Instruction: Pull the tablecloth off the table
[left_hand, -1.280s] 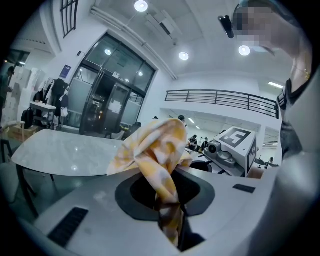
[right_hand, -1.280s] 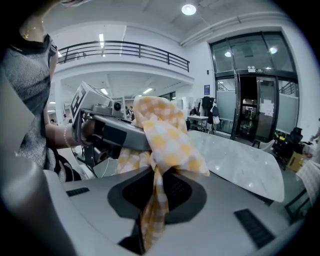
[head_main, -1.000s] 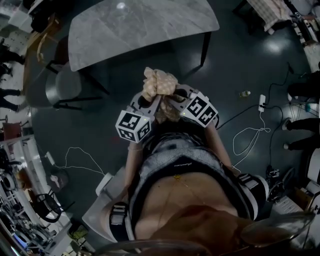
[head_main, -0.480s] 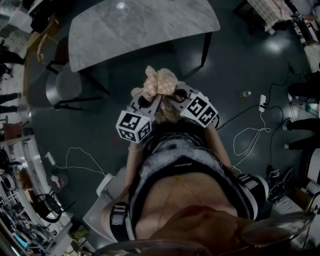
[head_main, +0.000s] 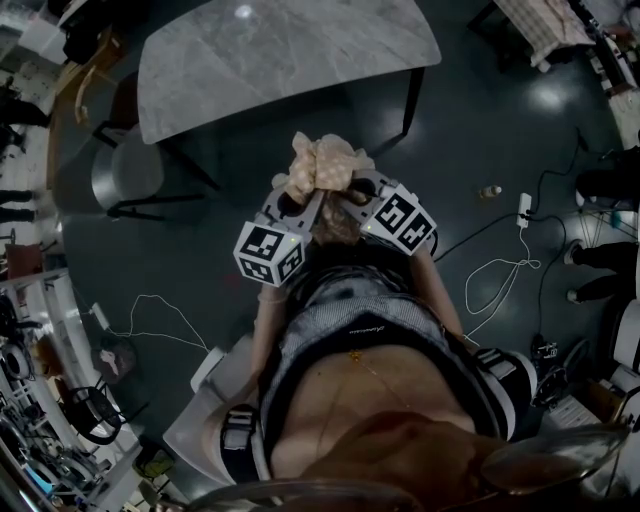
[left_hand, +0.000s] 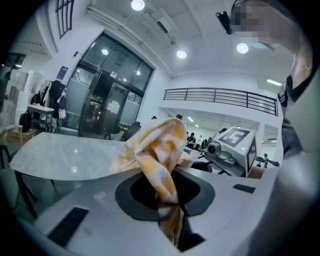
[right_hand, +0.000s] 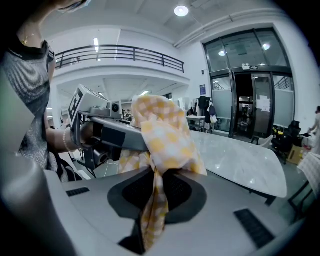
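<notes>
Tongs (left_hand: 167, 197) (right_hand: 152, 200) abreast, tight on tablecloth (head_main: 320, 165)

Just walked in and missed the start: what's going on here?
A person stands by a marble table with a gripper in each hand. The left gripper and the right gripper are both shut on one bunched yellow-checked tablecloth, held up in front of the person. The cloth is already off the table.

The left gripper (left_hand: 169, 202) pinches a bunched yellow-checked tablecloth (left_hand: 152, 147) between its jaws. A marble table (left_hand: 60, 157) stands behind, the right gripper (left_hand: 235, 147) close beside.
</notes>
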